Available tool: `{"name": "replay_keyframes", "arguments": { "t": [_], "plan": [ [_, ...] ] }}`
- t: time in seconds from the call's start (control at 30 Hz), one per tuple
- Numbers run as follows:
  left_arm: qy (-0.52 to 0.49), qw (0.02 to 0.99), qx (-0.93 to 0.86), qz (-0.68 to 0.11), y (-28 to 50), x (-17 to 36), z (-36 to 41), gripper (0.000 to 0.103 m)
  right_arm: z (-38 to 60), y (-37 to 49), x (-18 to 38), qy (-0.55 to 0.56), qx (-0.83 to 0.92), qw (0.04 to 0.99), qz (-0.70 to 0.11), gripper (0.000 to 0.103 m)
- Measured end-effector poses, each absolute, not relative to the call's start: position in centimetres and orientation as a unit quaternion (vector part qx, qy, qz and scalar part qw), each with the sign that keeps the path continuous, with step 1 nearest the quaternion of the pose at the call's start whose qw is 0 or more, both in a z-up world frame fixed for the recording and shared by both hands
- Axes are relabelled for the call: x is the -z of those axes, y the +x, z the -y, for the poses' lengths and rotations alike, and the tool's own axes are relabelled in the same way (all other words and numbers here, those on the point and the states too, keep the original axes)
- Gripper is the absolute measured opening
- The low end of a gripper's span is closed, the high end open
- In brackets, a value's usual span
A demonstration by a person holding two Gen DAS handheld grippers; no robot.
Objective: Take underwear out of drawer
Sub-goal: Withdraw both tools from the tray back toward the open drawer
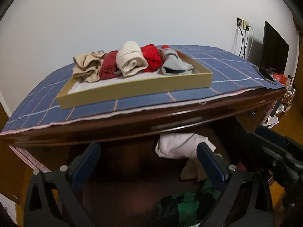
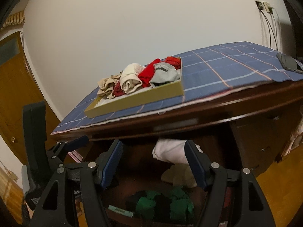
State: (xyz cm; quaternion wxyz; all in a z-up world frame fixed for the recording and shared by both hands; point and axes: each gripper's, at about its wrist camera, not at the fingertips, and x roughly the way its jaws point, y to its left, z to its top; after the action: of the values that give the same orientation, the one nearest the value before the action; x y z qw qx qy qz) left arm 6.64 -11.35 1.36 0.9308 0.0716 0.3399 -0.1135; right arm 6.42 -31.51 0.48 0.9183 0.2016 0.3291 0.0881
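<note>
The dresser drawer (image 1: 123,170) stands open below the wooden top. Inside lie a white folded garment (image 1: 176,145) (image 2: 168,151), a beige piece (image 2: 178,176) and green and black items (image 2: 161,204). My left gripper (image 1: 149,151) hovers open in front of the drawer, with the white garment beyond its right finger. My right gripper (image 2: 153,149) is open too, jaws apart with nothing pressed between them, and the white garment sits just past its fingertips. On top, a gold tray (image 1: 132,90) (image 2: 136,98) holds several rolled underwear in beige, red, cream and grey.
A blue plaid cloth (image 1: 227,66) covers the dresser top, whose wooden edge (image 1: 132,121) overhangs the drawer. A dark phone (image 1: 265,74) (image 2: 287,62) lies at the right corner. Cables and a dark screen (image 1: 274,45) stand by the wall, and a wooden door (image 2: 15,71) is at left.
</note>
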Motion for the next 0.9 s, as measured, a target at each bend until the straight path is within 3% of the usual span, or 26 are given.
{"name": "replay_keyframes", "arguments": {
  "t": [0.9],
  "plan": [
    [0.066, 0.912, 0.091, -0.395, 4.5, 4.1, 7.5, 0.103, 32.8, 2.9, 3.2, 0.212, -0.022, 0.901, -0.378, 0.070]
  ]
}}
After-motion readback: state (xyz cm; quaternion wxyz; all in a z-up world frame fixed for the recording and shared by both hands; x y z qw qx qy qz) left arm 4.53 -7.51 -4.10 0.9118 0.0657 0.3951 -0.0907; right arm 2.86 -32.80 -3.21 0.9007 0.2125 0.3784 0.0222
